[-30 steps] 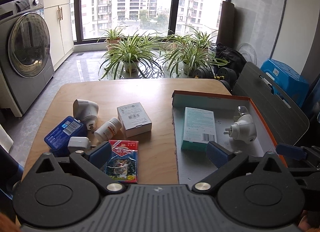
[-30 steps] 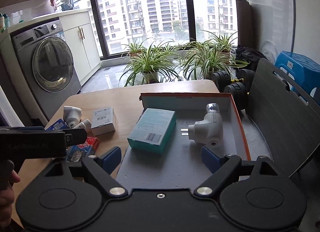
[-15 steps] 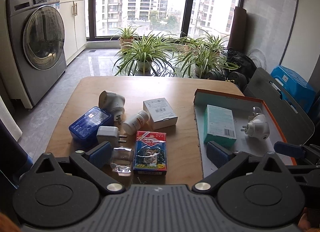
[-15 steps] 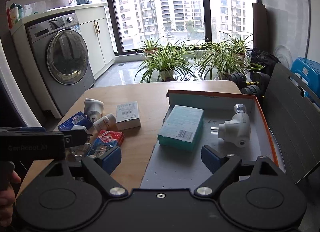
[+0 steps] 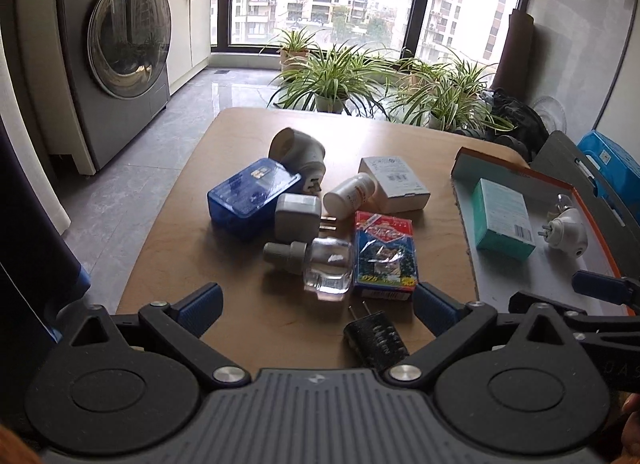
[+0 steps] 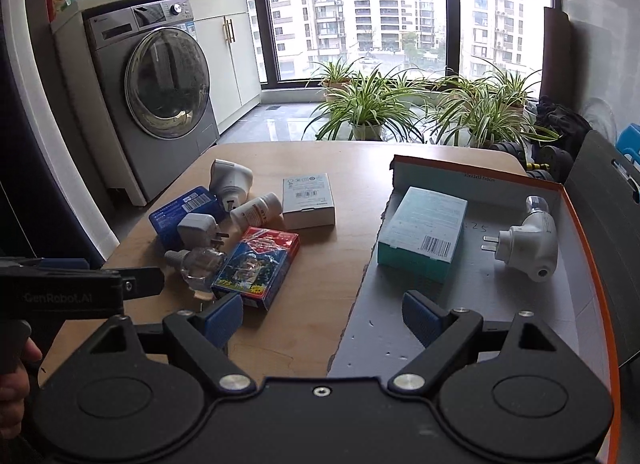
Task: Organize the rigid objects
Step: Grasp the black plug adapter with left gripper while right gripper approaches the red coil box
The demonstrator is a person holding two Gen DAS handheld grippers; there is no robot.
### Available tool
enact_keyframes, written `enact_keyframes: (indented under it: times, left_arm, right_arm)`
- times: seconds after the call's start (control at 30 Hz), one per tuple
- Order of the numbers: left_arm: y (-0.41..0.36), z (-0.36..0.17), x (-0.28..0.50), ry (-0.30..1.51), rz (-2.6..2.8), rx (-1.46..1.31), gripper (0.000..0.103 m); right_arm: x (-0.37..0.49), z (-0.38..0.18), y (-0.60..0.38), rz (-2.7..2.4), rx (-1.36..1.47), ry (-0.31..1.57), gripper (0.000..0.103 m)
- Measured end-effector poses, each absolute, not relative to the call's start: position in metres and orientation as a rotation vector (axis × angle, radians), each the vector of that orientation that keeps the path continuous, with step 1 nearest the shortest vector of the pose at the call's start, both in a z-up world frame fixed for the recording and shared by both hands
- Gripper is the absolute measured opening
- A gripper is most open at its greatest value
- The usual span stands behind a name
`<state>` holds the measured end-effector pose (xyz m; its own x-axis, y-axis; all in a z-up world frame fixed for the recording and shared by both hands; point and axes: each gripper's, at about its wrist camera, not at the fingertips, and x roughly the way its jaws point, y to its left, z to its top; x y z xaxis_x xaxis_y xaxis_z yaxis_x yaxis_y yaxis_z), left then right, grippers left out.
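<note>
Rigid objects lay clustered on the wooden surface (image 5: 256, 316): a blue case (image 5: 251, 197), a grey plug adapter (image 5: 297, 217), a clear bottle (image 5: 320, 264), a red-and-blue card box (image 5: 385, 254), a white pill bottle (image 5: 349, 193), a white box (image 5: 394, 183) and a black plug (image 5: 374, 338). Beside them sat the orange-edged tray (image 6: 588, 272), holding a teal box (image 6: 424, 232) and a white plug-in unit (image 6: 528, 242). The left gripper (image 5: 318, 302) hovered over the cluster, spread wide and empty. The right gripper (image 6: 322, 316) hung over the tray's near edge, equally wide and empty.
</note>
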<state>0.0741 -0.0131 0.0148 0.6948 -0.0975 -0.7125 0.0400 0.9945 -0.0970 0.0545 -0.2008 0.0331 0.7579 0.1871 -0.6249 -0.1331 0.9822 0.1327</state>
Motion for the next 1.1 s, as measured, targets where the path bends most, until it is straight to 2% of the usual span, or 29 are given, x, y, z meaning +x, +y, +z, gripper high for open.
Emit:
enact_keyframes:
  times: [0.23,0.4,0.5,0.53,0.6,0.63,0.67,0.7,1.1]
  left_arm:
    - [-0.028,-0.011,0.071,0.824,-0.106,-0.092,0.102]
    - [-0.049,-0.026,0.074,0.835,-0.128,-0.048,0.094]
    - [-0.052,-0.035,0.078,0.858,-0.119,-0.038,0.077]
    - [-0.051,-0.04,0.079,0.871,-0.117,-0.042,0.068]
    - [-0.048,-0.041,0.077,0.85,-0.118,-0.026,0.063]
    - [-0.046,-0.04,0.076,0.842,-0.122,-0.017,0.055]
    - [-0.045,-0.04,0.075,0.835,-0.129,-0.008,0.039]
    - [-0.042,-0.039,0.074,0.834,-0.134,-0.004,0.036]
    - [-0.005,-0.033,0.062,0.833,-0.139,-0.055,0.036]
  right_arm:
    - [0.052,0.029,-0.209,0.139,0.085,0.687,0.102]
    - [0.051,0.028,-0.215,0.134,0.085,0.687,0.102]
    - [0.051,0.026,-0.217,0.13,0.089,0.692,0.102]
    - [0.052,0.025,-0.218,0.128,0.093,0.694,0.102]
    - [0.053,0.024,-0.22,0.128,0.104,0.698,0.102]
    - [0.054,0.023,-0.22,0.129,0.11,0.701,0.102]
    - [0.056,0.022,-0.219,0.133,0.116,0.705,0.102]
    - [0.057,0.022,-0.218,0.137,0.116,0.708,0.102]
    - [0.107,0.008,-0.167,0.207,0.097,0.797,0.102]
